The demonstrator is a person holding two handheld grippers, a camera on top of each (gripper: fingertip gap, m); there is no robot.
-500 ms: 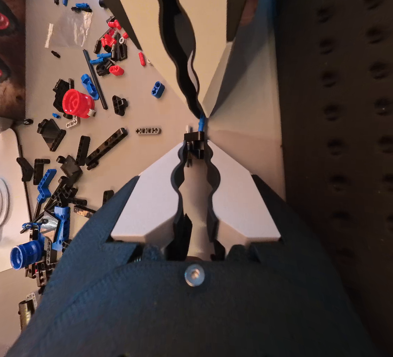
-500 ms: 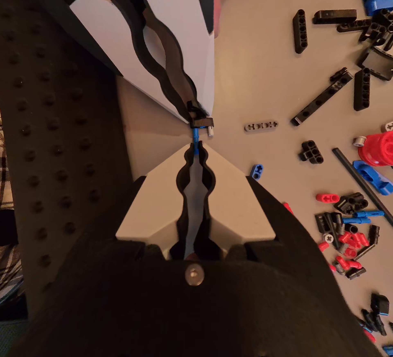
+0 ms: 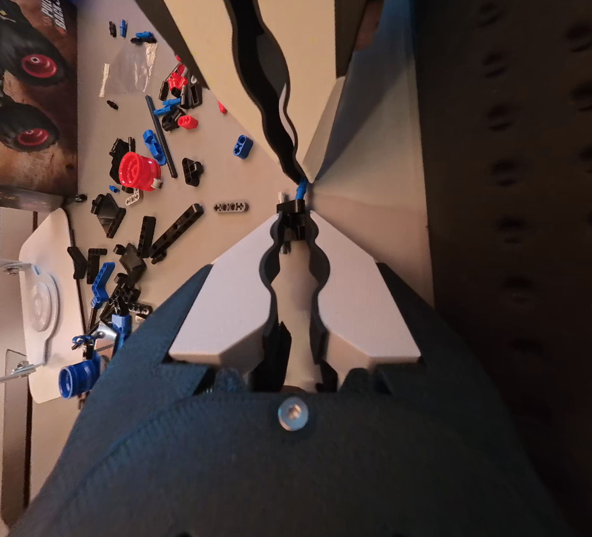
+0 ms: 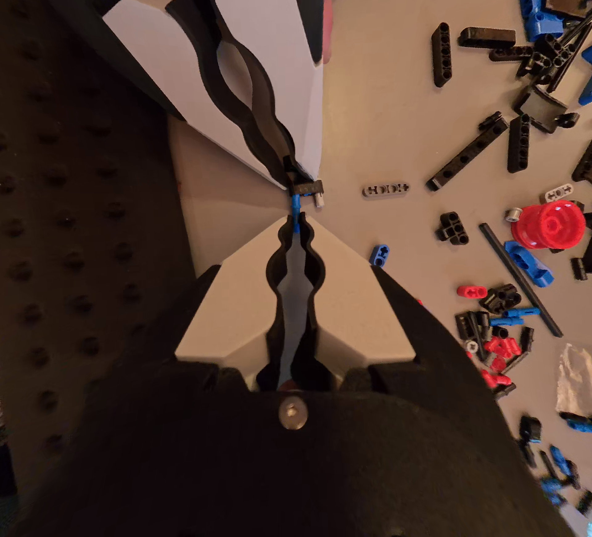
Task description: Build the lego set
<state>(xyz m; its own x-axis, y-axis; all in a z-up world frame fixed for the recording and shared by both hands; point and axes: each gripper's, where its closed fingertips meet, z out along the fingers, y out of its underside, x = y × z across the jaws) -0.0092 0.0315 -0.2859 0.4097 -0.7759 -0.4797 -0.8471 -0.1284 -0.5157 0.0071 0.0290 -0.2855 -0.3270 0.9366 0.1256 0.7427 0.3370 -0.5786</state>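
Note:
My left gripper (image 3: 291, 217) is shut on a small black lego piece (image 3: 290, 209) with a light grey pin on its left side. My right gripper (image 4: 296, 219) is shut on a thin blue pin (image 4: 295, 206). The two grippers meet tip to tip above the table near its edge. The blue pin's far end is in the black piece (image 4: 306, 188). In the left wrist view the blue pin (image 3: 301, 190) comes out of the right gripper's tips (image 3: 302, 177). In the right wrist view the left gripper's tips (image 4: 298, 174) hold the black piece from above.
Loose black, blue and red lego parts lie across the beige table (image 4: 378, 112): a red wheel hub (image 3: 137, 171), a grey short beam (image 3: 231, 207), a blue connector (image 3: 242, 146), a long black beam (image 4: 466, 155). The set's box (image 3: 32, 99) lies far left. A dark studded mat (image 3: 512, 169) borders the table. The tips of both grippers are at nearly the same place. Both grippers' tips are roughly 15 centimetres from the red wheel hub (image 3: 137, 171). My right wrist view (image 4: 548, 223) looks at it from another angle.
Both grippers keep their grip. The blue pin looks slightly deeper in the black piece. The views have shifted a little.

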